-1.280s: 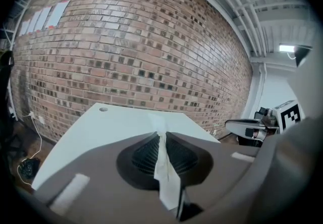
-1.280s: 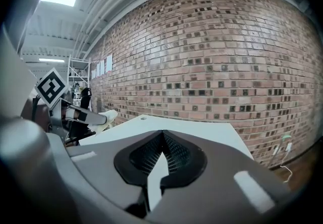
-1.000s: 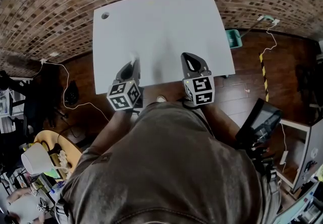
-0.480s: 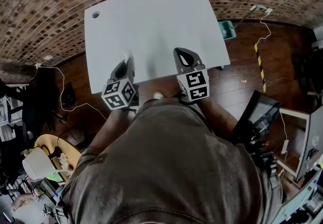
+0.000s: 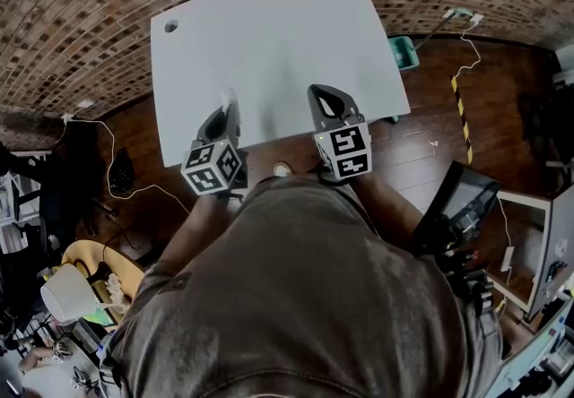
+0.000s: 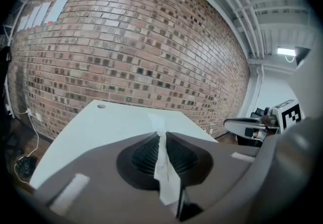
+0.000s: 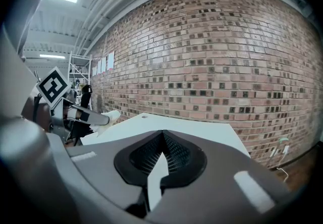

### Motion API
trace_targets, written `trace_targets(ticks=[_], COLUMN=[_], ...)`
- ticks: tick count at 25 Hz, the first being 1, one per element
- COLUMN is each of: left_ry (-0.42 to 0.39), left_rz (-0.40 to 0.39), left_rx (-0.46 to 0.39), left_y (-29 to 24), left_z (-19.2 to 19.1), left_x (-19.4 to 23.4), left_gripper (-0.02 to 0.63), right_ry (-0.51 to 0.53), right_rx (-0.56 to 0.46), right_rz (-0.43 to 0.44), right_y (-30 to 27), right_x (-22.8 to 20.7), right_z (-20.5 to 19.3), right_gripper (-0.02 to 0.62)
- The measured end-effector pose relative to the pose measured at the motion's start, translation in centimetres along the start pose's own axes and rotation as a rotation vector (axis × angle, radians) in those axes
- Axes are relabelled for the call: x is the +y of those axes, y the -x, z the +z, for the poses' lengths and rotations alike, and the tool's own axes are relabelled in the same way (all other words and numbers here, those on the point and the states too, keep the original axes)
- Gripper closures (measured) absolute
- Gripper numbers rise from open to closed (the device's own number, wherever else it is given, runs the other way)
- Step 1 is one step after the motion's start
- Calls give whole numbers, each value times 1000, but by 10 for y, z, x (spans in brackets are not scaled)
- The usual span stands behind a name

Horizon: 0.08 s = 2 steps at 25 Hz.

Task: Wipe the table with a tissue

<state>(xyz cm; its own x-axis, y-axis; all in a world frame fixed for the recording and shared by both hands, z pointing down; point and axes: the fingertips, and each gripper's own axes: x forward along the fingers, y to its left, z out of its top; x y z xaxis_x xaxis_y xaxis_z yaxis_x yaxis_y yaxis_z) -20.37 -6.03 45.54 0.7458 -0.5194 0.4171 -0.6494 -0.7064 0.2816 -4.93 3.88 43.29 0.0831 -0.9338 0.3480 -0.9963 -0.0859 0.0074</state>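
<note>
While the left gripper (image 6: 160, 135) was clenched on the tissue (image 6: 163, 165), the wiping itself looked not yet begun. In the head view both grippers hung over the near edge of the desk (image 5: 269, 38). The tissue was pinched upright between the jaws with one end poking out past the tips. It appeared to be held above the top rather than pressed to it, though contact could not be settled from these views. The right gripper (image 7: 162, 137) was closed with nothing in it. Its jaws met at the tips, and only the pale desk showed through the slit lower down. It was near the left one but apart from it.

The step in hand seemed to be bringing the tissue to the surface. The next move would call for tipping the left gripper down until the free end of the tissue lay on the desk. It would then need sweeping across with light, even pressure, since so thin a strip could tear or slip from the jaws if dragged hard. The white top showed only a round hole (image 5: 170, 26) at its far left corner, so a stroke would meet no obstacle.

No brand or readable writing showed. The cube (image 5: 213, 168) on each gripper bore black-and-white square markers, not letters. The pale sheets (image 6: 45, 10) on the brick wall were too small to read.
</note>
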Motion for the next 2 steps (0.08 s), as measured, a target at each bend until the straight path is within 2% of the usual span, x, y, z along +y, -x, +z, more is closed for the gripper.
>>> trace_targets(ticks=[2], left_ry=[1], left_rz=[-3], left_rx=[3], left_y=[1], left_z=[1], left_x=[2], left_gripper=[575], right_ry=[2], right_rx=[4], right_rz=[-2], right_y=[-1], right_x=[2], right_z=[0], right_gripper=[583])
